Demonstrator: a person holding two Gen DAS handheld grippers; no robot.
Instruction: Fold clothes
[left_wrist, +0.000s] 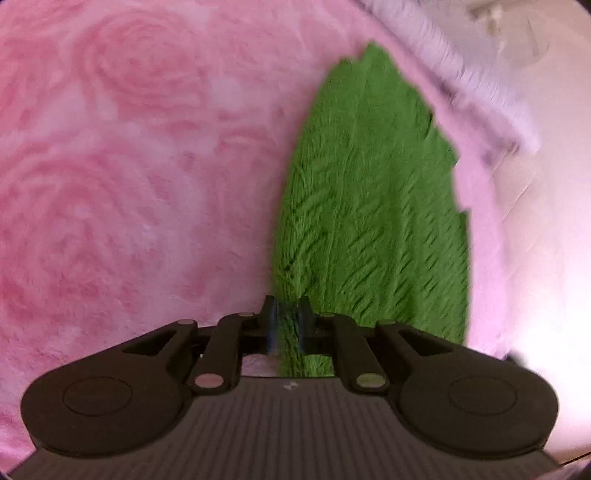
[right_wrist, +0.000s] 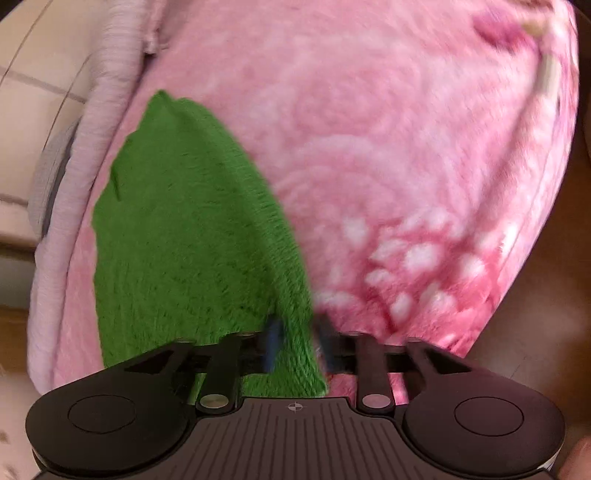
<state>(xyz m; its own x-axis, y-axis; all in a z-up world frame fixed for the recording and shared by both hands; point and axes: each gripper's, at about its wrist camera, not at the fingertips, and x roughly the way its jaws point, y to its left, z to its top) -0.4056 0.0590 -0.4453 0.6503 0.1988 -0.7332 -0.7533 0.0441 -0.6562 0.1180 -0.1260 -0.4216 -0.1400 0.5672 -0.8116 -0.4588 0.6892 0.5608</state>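
- I see a fuzzy bright-green knitted garment (left_wrist: 373, 206) lying flat on a plush pink blanket with a rose pattern (left_wrist: 122, 177), near the blanket's pale ribbed border (left_wrist: 480, 96).
- My left tongs (left_wrist: 287, 325) sit at the near edge of the green cloth. The jaws stand a narrow way apart with a strip of green fabric between them; I cannot tell whether the pads press on it.
- In the right wrist view the same green garment (right_wrist: 184, 236) stretches away from my right tongs (right_wrist: 299, 343) towards the blanket's border (right_wrist: 107, 110).
- The right tongs are parted wider, straddling the near corner of the green cloth where it meets the pink blanket (right_wrist: 388, 147); the fingers look blurred, and a grip is not clear.
- Beyond the blanket's edge I see cream tiled floor (right_wrist: 33, 92) on one side and brown floor (right_wrist: 535, 314) on the other.
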